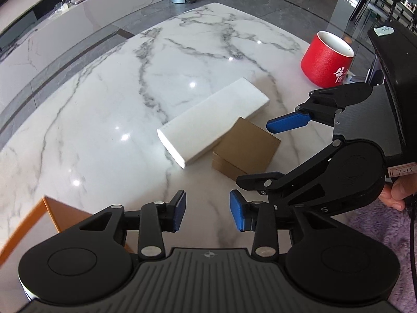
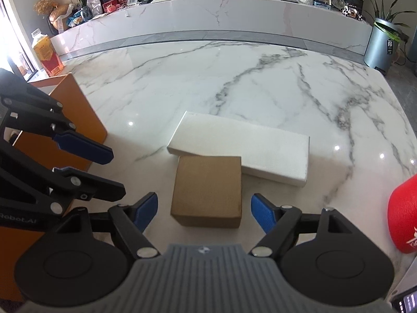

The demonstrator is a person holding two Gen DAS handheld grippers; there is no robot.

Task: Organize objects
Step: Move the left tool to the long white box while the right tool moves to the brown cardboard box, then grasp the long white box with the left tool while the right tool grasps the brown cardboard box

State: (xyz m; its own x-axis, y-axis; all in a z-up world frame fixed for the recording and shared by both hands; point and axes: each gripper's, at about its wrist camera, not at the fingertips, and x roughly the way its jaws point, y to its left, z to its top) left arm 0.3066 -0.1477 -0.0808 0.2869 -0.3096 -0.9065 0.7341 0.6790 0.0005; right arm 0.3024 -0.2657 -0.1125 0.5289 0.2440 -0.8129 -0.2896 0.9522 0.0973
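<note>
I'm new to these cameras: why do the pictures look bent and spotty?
Left wrist view: fisheye lens curves the marble table; lamp glare spots; white box overexposed. Right wrist view: table edge bows, white box washed out, brown box slightly soft.

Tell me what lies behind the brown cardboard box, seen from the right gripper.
Directly behind the brown box lies a long white box flat on the marble table, angled and apparently touching its far edge. The brown box covers part of the white box's near side, so contact is uncertain.
</note>
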